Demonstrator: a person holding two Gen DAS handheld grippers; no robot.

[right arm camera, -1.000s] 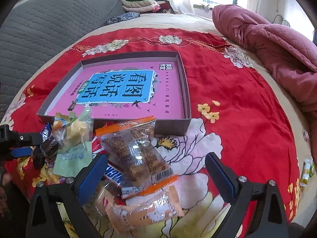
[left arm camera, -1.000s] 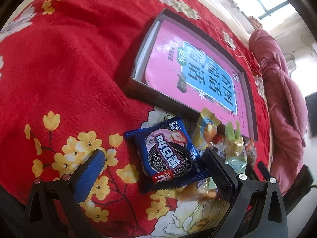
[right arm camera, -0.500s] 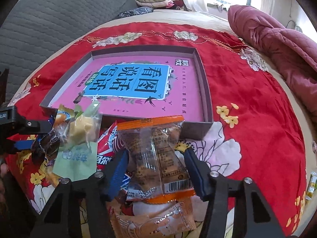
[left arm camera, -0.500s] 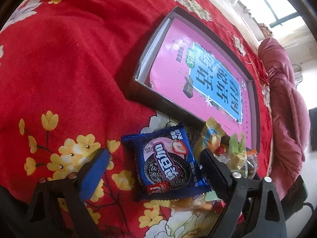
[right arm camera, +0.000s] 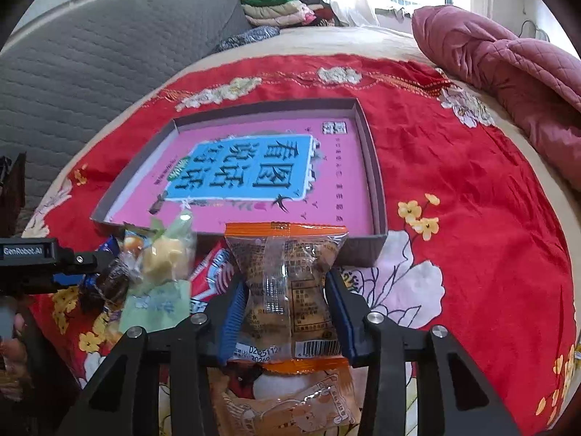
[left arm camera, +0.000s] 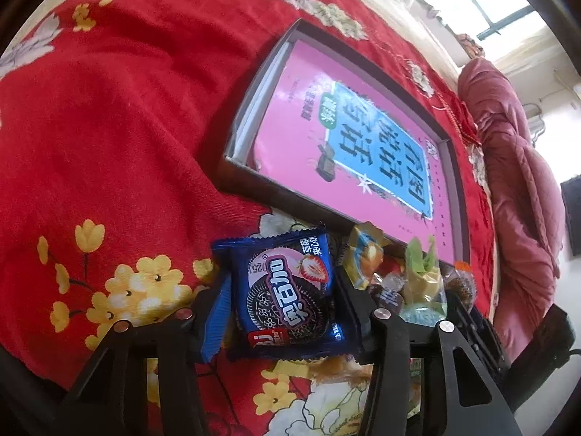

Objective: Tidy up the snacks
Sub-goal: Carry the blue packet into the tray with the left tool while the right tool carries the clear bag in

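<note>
The glossy blue plastic cookie wrapper (left arm camera: 287, 290) catches the light, and the clear crinkly plastic snack bag with orange ends (right arm camera: 287, 283) shines too. Beneath them the red flowered cloth bedspread (left arm camera: 109, 127) looks matt and woven. The shallow grey cardboard box (right arm camera: 377, 196) is dull, holding a smooth pink paper book cover (right arm camera: 341, 181).

The red bedspread (left arm camera: 120, 116) lies bare and open to the left of the shallow box (left arm camera: 232, 167), and again to the right of it (right arm camera: 472, 189), so a gripper can pass on either side. The box floor, covered by a pink book (right arm camera: 254, 167), is free of snacks; only its low wall (right arm camera: 363, 250) stands between it and the snack pile (right arm camera: 159, 269) crowded just in front. A folded pink quilt (right arm camera: 515, 72) blocks the far right edge of the bed, and a grey headboard (right arm camera: 109, 54) closes off the left.
</note>
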